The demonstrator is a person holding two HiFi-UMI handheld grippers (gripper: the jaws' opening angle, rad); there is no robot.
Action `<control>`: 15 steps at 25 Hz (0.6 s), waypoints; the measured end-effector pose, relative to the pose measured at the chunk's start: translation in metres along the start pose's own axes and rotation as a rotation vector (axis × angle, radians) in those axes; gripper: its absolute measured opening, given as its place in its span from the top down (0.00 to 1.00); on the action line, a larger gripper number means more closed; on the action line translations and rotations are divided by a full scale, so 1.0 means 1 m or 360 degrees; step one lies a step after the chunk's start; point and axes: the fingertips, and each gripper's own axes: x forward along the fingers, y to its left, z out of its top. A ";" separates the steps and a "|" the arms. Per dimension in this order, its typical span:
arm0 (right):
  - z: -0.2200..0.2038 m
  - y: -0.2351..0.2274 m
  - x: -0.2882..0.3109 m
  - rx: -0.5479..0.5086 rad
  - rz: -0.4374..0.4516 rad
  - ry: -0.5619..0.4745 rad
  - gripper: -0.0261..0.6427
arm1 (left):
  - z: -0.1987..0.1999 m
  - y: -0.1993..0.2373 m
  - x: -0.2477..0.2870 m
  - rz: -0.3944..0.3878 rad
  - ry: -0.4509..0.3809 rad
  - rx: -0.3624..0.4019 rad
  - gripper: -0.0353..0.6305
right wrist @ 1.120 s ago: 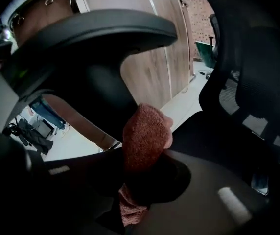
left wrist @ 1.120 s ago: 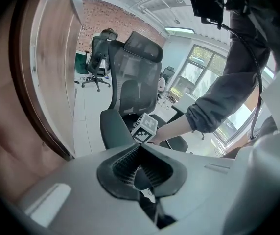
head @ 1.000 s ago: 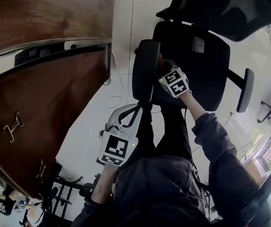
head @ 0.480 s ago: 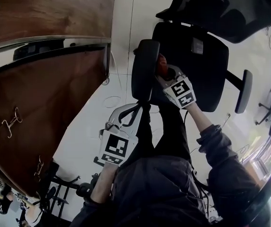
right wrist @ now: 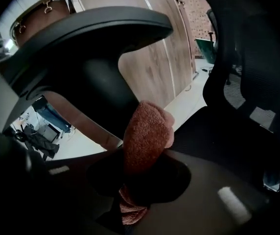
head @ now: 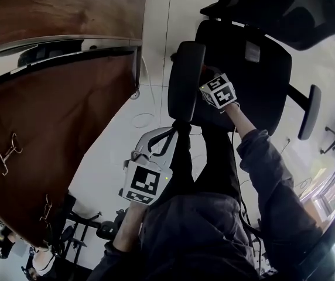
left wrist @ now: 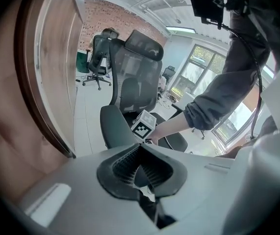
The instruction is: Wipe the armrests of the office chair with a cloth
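The black office chair (head: 255,69) stands in front of me, with its left armrest (head: 184,81) near and its right armrest (head: 310,111) farther right. My right gripper (head: 205,82) sits at the inner side of the left armrest, shut on a reddish-brown cloth (right wrist: 147,131). In the right gripper view the cloth lies just below the armrest pad (right wrist: 91,28), by its dark post; contact is unclear. The right gripper (right wrist: 140,165) hides the cloth's lower part. My left gripper (head: 163,136) hangs back below the armrest, shut and holding nothing (left wrist: 142,150), and faces the chair's mesh backrest (left wrist: 135,72).
Brown wooden cabinet doors (head: 56,116) fill the left side, close to the left armrest. White tiled floor (head: 156,40) runs between them and the chair. A second dark chair (head: 284,10) stands behind, and chair bases (head: 79,239) lie at the lower left.
The right gripper slid back toward me along the inner side of the left armrest, then forward again with the cloth. The left gripper has stayed put.
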 end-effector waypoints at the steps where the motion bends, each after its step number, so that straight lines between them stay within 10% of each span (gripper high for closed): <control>1: 0.002 0.002 -0.003 -0.0005 0.0008 -0.0005 0.83 | 0.000 -0.001 0.000 -0.0005 0.0003 0.0001 0.92; 15: 0.048 0.039 -0.086 -0.0034 0.0022 -0.0308 0.83 | 0.021 -0.004 0.000 -0.0032 -0.0042 0.0039 0.92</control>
